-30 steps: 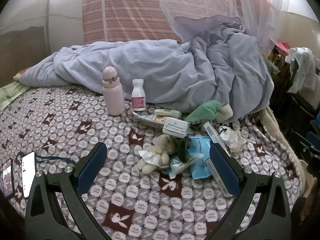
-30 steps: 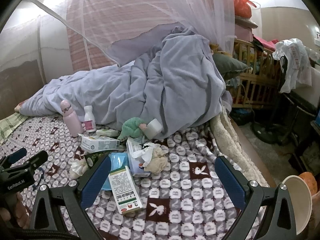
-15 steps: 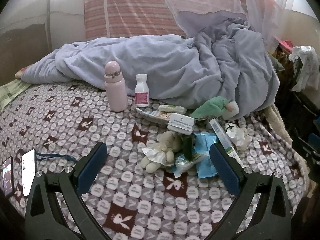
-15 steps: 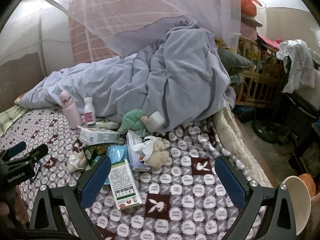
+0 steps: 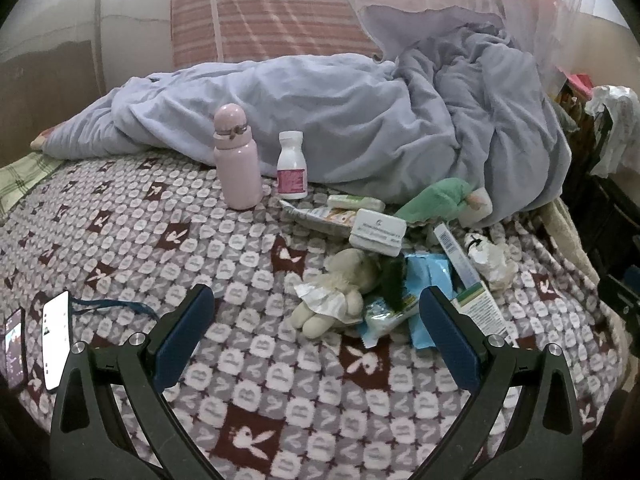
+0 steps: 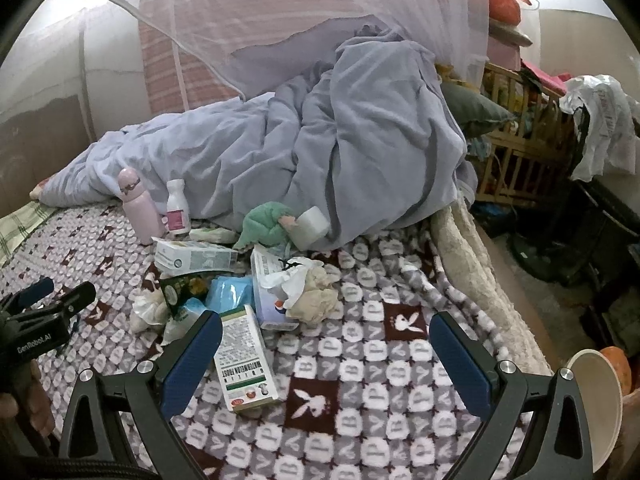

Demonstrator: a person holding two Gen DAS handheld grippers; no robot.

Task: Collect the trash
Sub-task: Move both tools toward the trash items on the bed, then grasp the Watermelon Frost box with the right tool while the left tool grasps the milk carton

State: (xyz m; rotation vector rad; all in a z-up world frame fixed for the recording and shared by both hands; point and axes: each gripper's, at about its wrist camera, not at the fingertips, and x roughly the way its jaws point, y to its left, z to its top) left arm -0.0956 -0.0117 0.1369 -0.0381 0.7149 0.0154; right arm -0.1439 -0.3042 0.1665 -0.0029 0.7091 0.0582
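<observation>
Two grippers: both mine, both with jaws spread wide and holding nothing.
Left gripper: hovers over the blanket, near edge of the bed; its right finger overlaps the near side of the litter pile in view, though I cannot tell if it touches.
Right gripper: hovers over the blanket to the right of the pile; its left finger sits just beside the box.
Box: white and green carton, lying flat at the near end of the pile, also seen from the left wrist.
Tissue: crumpled wad with a white wrapper on it, right side of the pile, touching a flat carton.
Blue pack: flat, mid-pile, between the plush and the box.
Plush: small cream toy on its side, left of the pile.
White box: far side of the pile, resting on a tube.
Green toy: far right of the pile, against the duvet.
Pink bottle: upright, far left of the pile, just beside a white pill bottle, also upright.
Phones: two, lit, near left on the blanket.
Cup: pale, off the bed at near right.
Hand: grips the other handle, near left in the right view.
</observation>
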